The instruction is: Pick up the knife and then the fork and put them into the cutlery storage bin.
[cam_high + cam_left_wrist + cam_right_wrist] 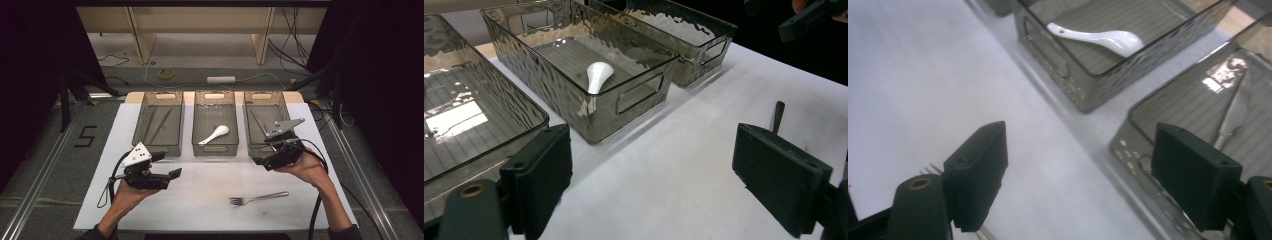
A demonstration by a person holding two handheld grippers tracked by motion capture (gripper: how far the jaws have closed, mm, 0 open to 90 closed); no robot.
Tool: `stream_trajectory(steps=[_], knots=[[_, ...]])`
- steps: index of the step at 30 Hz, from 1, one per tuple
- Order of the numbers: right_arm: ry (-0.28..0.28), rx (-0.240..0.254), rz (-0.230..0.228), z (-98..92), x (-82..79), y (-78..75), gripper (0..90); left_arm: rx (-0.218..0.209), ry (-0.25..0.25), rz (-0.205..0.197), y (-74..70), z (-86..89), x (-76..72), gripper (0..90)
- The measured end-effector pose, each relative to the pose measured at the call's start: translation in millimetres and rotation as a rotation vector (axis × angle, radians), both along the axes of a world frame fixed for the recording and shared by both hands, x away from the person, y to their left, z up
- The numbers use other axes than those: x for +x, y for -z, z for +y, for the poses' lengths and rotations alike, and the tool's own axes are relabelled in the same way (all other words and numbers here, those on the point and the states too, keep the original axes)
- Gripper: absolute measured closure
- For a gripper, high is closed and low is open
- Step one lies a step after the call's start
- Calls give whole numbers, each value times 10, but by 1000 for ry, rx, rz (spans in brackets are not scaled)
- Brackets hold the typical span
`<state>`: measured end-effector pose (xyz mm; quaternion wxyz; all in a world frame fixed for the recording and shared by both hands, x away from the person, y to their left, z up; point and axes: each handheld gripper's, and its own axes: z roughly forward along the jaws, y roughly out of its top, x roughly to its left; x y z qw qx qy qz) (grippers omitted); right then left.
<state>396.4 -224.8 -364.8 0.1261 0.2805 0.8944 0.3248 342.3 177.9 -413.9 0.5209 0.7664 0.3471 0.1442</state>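
Sorting of cutlery into three smoked-plastic bins. In the high view, a metal fork point(257, 198) was seen lying flat on the white counter point(200, 200), well clear of the bins, its long axis running roughly from nine to three o'clock with a slight rise toward three; the tines pointed to nine o'clock and the handle end to three. The right claw point(261, 161) was held at the near wall of the right bin point(263, 122), its jaws wide apart with nothing between them, as confirmed in the right gripper view point(1083, 185). From that claw the fork lay near, at about six o'clock. The left claw point(176, 174) was likewise seen wide and empty point(674, 185), with the fork at about four o'clock from it and farther off. The right hand was therefore judged the nearer one for a pick-up, the jaws to be set across the handle. A white spoon point(215, 134) was seen resting in the middle bin point(215, 145).
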Motion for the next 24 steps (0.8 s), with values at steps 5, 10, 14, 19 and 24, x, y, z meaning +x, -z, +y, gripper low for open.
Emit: stream_trajectory(steps=[5, 10, 14, 19, 24], knots=[[-26, -50, 6, 44, -66, 58, 246, 0, 2, 0, 0, 0, 2, 158], [-55, -115, 39, 64, -151, 195, 246, 0, 2, 0, 3, 1, 6, 159], [-86, -156, 91, 59, -228, 323, 247, 1, 3, -1, 1, -1, 1, 158], [-119, -203, 134, 78, -293, 458, 273, 2, 4, -2, 2, -5, 5, 158], [-142, -254, 160, 114, -331, 554, 328, 2, 2, -2, 1, -2, 2, 158]])
